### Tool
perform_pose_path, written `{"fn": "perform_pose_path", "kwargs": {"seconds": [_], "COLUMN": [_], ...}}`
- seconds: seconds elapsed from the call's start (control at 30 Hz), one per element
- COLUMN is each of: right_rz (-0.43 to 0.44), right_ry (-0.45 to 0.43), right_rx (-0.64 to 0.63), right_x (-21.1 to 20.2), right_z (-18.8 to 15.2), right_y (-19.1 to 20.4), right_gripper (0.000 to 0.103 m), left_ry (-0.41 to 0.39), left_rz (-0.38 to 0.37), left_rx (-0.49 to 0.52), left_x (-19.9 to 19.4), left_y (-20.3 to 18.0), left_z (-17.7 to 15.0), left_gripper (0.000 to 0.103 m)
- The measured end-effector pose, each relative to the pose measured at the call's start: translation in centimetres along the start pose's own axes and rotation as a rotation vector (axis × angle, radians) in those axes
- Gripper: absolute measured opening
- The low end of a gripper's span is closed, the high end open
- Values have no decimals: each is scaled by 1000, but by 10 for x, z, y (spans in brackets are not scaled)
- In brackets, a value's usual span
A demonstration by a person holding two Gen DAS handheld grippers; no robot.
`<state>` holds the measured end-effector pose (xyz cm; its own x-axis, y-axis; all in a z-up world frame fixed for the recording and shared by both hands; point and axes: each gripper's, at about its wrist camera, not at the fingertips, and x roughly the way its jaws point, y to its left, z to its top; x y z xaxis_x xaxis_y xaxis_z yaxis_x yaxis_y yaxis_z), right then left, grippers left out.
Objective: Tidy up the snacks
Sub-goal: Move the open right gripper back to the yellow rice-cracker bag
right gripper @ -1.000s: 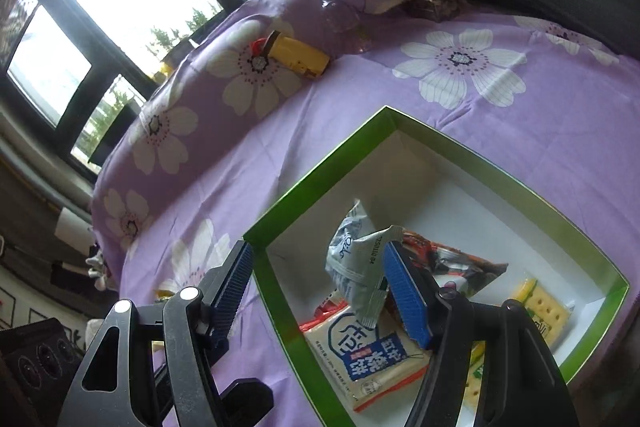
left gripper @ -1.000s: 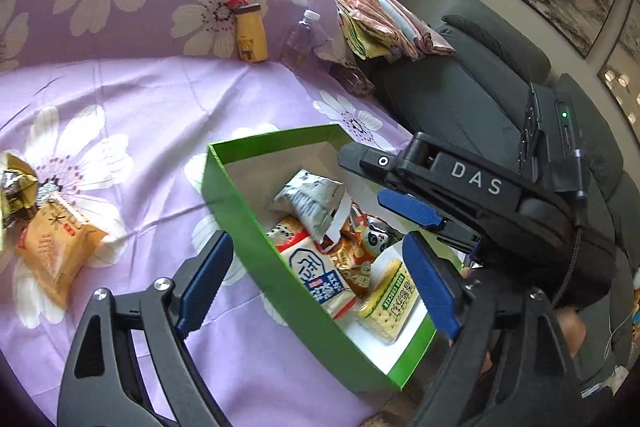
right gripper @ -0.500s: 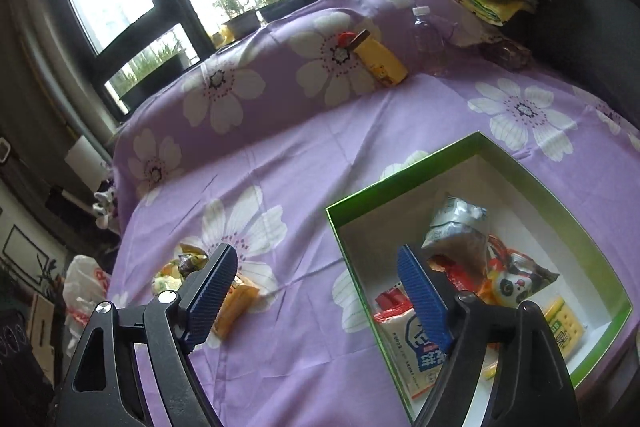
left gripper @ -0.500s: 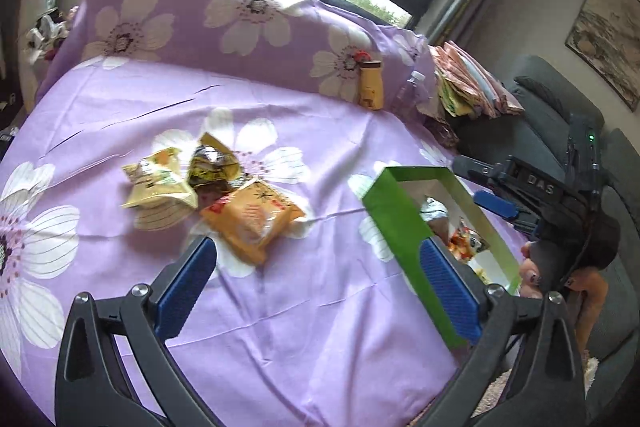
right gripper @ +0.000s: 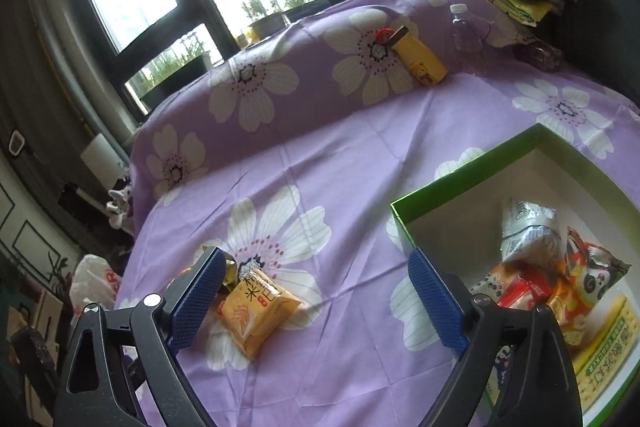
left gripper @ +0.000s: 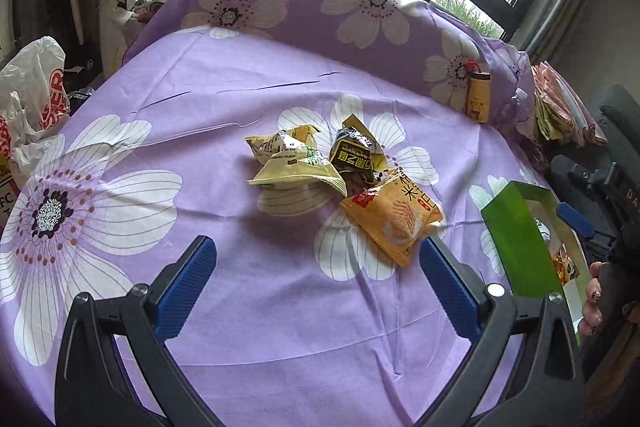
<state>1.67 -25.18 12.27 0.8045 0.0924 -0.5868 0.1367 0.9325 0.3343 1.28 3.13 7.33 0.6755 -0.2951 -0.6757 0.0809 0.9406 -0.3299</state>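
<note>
- The left gripper point(left gripper: 318, 277) hangs over the purple flowered sheet point(left gripper: 224, 75) with its jaws spread wide and nothing between them.
- Three loose snacks lie in a cluster ahead of it, beyond the fingertips: a pale yellow-green packet point(left gripper: 294, 163), a dark packet point(left gripper: 356, 155) and an orange packet point(left gripper: 394, 215).
- The orange packet is the nearest; its lower corner lies just beside the tip of the left gripper's right-hand finger point(left gripper: 446, 289), though I cannot tell whether they touch.
- The dark packet overlaps the orange one's upper edge, and the pale packet touches the dark one on its left.
- The green box point(left gripper: 520, 247) stands at the right edge of this view, well apart from the cluster.
- The right gripper point(right gripper: 312, 301) has just been opening; its jaws stand released and hold nothing.
- In its view the orange packet point(right gripper: 256, 311) lies on the sheet between the two fingers, close to the left-hand finger point(right gripper: 196, 301), not pinched by either.
- The green box point(right gripper: 472, 173) sits to the right of the right gripper, its near corner just behind the right-hand finger.
- Inside the box lie several snacks: a silver-grey packet point(right gripper: 528, 231), a panda-print packet point(right gripper: 592, 275), a red packet point(right gripper: 524, 291) and a cracker pack point(right gripper: 604, 355).
- A yellow bottle point(right gripper: 420, 61) and a clear bottle point(right gripper: 466, 35) lean against the raised back of the sheet, far from both grippers.
</note>
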Motion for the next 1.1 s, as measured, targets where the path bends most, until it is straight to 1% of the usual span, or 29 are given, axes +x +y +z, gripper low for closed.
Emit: {"fn": "perform_pose_path", "kwargs": {"seconds": [0.13,0.23,0.47,0.57,0.7,0.77,0.83,0.93,0.97,1.07,1.1], "right_rz": [-38,-32,-20,8,103,120,134,185,189,165,161], "right_ry": [-26,-35,-10,15,79,114,142,192,205,218,224], "right_rx": [-42,-64,-84,-75,-23,-8,7,25,21,-15,-26], "right_x": [3,4,11,14,24,31,36,45,48,59,63], "right_z": [-4,-6,-9,-11,-16,-19,-22,-25,-25,-22,-20], "right_y": [10,14,18,19,18,19,20,20,21,28,30], "right_gripper": [93,94,96,96,96,96,96,96,96,96,96], "left_ry": [13,13,24,28,33,44,60,81,86,89,91], "left_rz": [20,46,45,58,69,69,64,45,32,-48,-41], "left_rx": [1,-6,-26,-23,-10,-18,-29,-42,-45,-63,-81], "left_x": [1,2,5,8,11,13,17,21,23,34,39], "left_y": [2,4,8,7,7,8,10,10,9,7,7], "left_z": [0,0,1,0,0,-1,-1,-1,-1,5,7], "left_gripper": [102,102,102,102,102,102,102,102,102,101,101]}}
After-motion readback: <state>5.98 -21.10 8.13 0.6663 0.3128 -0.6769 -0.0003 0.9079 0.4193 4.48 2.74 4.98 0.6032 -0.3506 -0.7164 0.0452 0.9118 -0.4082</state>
